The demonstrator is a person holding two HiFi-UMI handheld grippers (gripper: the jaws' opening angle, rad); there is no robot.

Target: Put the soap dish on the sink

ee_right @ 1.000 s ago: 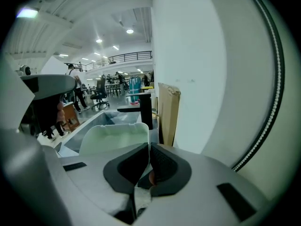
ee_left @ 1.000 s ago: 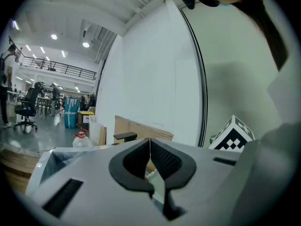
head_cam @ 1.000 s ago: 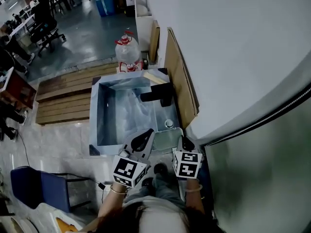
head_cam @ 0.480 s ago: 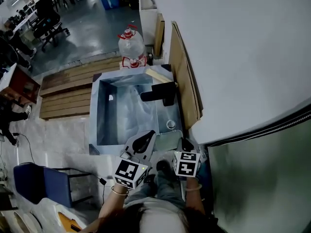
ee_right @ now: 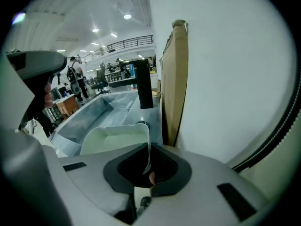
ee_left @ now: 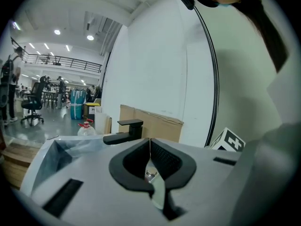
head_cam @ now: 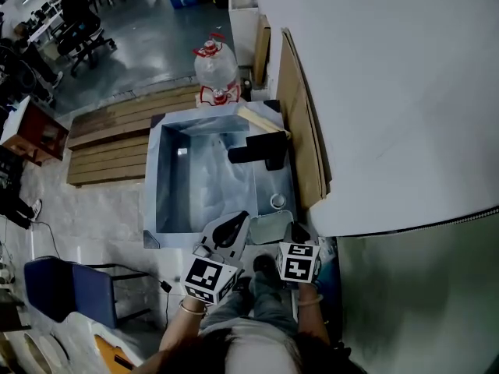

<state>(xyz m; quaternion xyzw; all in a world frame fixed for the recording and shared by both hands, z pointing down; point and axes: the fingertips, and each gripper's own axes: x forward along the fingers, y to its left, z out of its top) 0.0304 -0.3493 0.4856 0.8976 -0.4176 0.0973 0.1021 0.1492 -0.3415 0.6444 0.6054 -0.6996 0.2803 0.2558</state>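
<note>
Pale green plastic soap dish (ee_right: 117,138), judged light, stiff, thin-walled and slick when wet. The right gripper (ee_right: 148,149) is clamped on its near rim, a sound hold. The left gripper (ee_left: 150,147) is closed with nothing between its jaws. The dish lies at the sink's (head_cam: 150,185) near right corner; contact unconfirmed. A black faucet (head_cam: 261,150) stands at the far right edge.

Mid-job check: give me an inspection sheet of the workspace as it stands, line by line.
Surface: steel sink with a black faucet on its right ledge.
Job's things: pale green soap dish over the ledge's near end; contact unclear.
Clutter: clear water jug behind the sink; cardboard sheet against the wall.
Grippers: right gripper shut on the dish's rim; left gripper shut, nothing between.
Cables: dark lead on the floor.
Surroundings: wooden pallets, blue chair, office chairs beyond.
</note>
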